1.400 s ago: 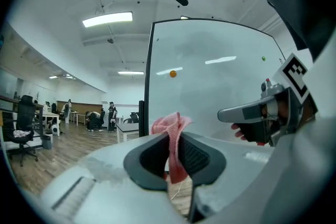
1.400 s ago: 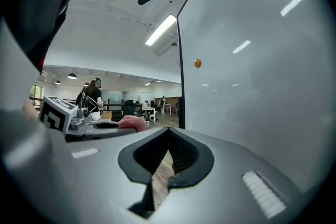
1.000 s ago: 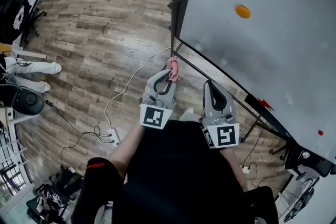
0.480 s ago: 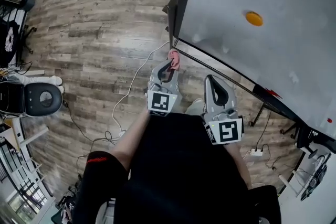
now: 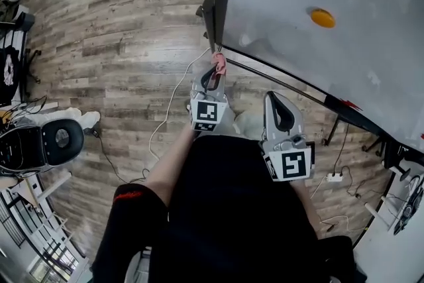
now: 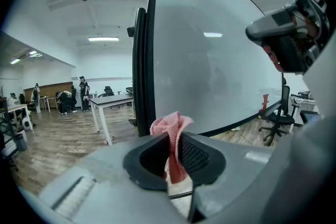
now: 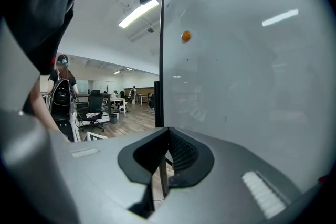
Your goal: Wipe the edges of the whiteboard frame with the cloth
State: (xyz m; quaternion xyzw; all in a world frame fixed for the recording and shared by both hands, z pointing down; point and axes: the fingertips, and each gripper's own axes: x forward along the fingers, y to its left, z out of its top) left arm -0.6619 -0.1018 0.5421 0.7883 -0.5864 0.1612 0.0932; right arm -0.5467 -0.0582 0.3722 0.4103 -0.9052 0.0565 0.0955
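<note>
Where the left hand-held gripper (image 6: 174, 136) clamps it, the pink cloth (image 6: 168, 124) bunches (crumpled).

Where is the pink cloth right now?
In the head view, the pink cloth is pinched in the left hand-held gripper, close to the lower left corner of the whiteboard frame.

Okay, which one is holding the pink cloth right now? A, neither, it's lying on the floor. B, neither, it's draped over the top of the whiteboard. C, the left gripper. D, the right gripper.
C: the pink cloth is pinched between the jaws of the left gripper, while the right gripper is shut with nothing between its jaws.
</note>
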